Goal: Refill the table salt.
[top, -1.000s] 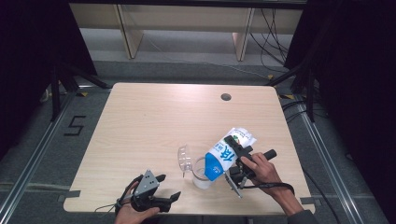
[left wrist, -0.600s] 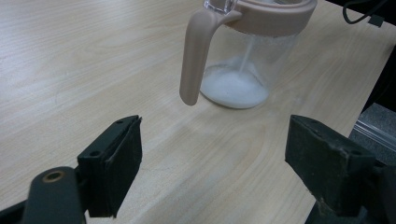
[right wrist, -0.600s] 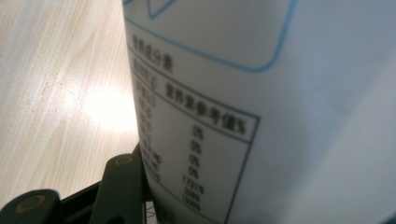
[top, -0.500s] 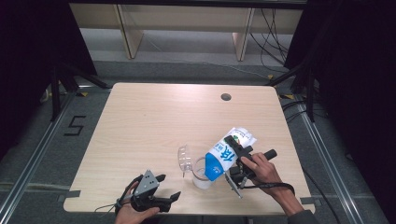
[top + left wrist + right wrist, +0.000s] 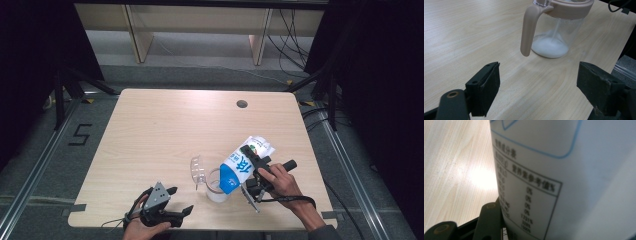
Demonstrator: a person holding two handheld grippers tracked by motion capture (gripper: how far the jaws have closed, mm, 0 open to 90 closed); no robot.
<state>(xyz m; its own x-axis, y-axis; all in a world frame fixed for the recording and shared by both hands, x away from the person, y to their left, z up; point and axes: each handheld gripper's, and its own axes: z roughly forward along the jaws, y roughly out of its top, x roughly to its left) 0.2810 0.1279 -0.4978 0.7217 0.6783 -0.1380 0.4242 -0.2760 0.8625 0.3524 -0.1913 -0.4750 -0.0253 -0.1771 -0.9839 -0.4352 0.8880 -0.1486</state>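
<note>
Right claw [image 5: 252, 167]: clamped across a tilted bag, held over the jug near the table's front right edge. Left claw [image 5: 175, 202]: jaws wide apart with nothing between them, resting at the front edge, left of the jug.

Table [image 5: 165, 130]: pale wood grain, rounded corners, one small round hole [image 5: 242, 104] near the far right. The front edge is partly covered by the person's hands.

Bag [image 5: 245, 162]: white pouch, blue at its lower end, with large blue characters on the side. It leans steeply, blue end down at the jug's mouth, upper end pointing up and right. In the right gripper view the bag [image 5: 574, 180] is seen up close, white with a blue outline and a black-ruled table of figures; the print is blurred and cannot be read, and the right-hand jaw is hidden behind the pouch.

Jug [image 5: 556, 32]: clear body, beige rim and handle [image 5: 526, 30], standing upright just left of the bag. White powder lies in the bottom, with a thin white stream falling onto it. Its top is cut off in the left gripper view.

Lid [image 5: 198, 168]: clear, standing open at the jug's far left side; detail too small to make out.
</note>
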